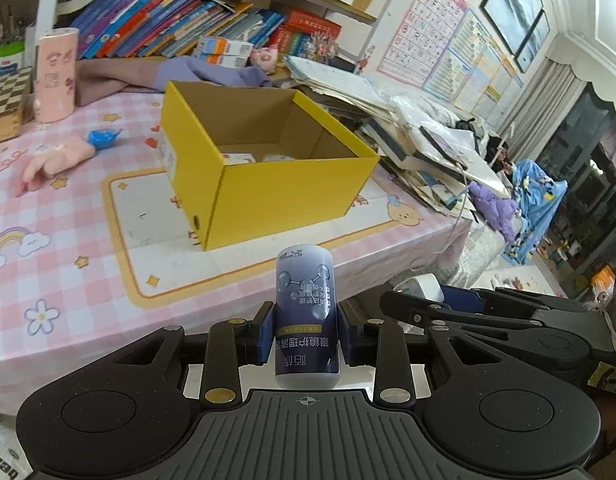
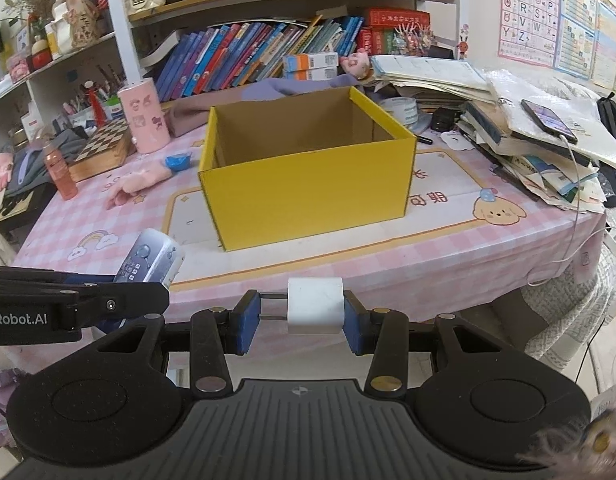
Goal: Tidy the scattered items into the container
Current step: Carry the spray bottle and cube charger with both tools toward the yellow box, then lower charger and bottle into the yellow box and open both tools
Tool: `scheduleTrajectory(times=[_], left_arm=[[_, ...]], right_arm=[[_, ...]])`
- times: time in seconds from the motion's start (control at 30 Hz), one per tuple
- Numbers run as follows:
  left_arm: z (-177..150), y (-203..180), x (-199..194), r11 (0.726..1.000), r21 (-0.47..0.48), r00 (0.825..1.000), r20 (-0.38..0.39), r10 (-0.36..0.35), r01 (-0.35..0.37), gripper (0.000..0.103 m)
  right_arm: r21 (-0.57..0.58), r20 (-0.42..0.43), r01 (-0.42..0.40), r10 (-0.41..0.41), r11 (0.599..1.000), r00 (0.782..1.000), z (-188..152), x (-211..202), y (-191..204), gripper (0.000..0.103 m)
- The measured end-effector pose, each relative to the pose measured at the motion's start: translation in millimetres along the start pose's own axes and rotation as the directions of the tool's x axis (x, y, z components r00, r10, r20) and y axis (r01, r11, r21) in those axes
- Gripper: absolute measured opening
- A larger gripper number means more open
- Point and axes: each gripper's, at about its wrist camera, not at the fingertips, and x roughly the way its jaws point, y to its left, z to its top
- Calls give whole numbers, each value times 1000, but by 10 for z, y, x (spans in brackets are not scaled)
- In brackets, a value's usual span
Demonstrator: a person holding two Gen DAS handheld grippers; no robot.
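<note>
Pink checked tablecloth (image 2: 447, 256) runs under both grippers. L gripper (image 1: 306, 334) clamped on purple bottle (image 1: 306, 312), upright btwn pads; R gripper (image 2: 315, 314) clamped on white charger block (image 2: 315, 305). Yellow box (image 2: 308, 176) sits beyond, open-topped.

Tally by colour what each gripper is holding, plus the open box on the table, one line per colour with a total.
Purple: 1, the bottle held in the left gripper.
White: 1, the block held in the right gripper.
Yellow: 1, the box on the table.
Total: 3
</note>
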Motion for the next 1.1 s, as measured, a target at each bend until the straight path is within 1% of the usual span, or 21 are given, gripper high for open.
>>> scheduleTrajectory(times=[0.27,0.57,0.7,0.8,1.1], left_arm=[[141,-81,142,999,39,999,2,-32,32,31],[381,-103,155,995,92,997,66,-37,31,31],[527,-94,189,995,95,994,102,-43,33,31],[659,-66,249,996,89,991,128,-39,28,31],[1074,-2,538,999,49,985,172,10,-19,31]], right_arm=[[19,3,24,-24,1000,1000,77,68,-135,41],[12,38,12,-13,1000,999,307,193,-199,41],[-5,64,8,-8,1000,998,476,263,-234,41],[-30,93,1,2,1000,996,663,333,-273,41],[-100,135,-32,45,995,990,1234,691,-463,41]])
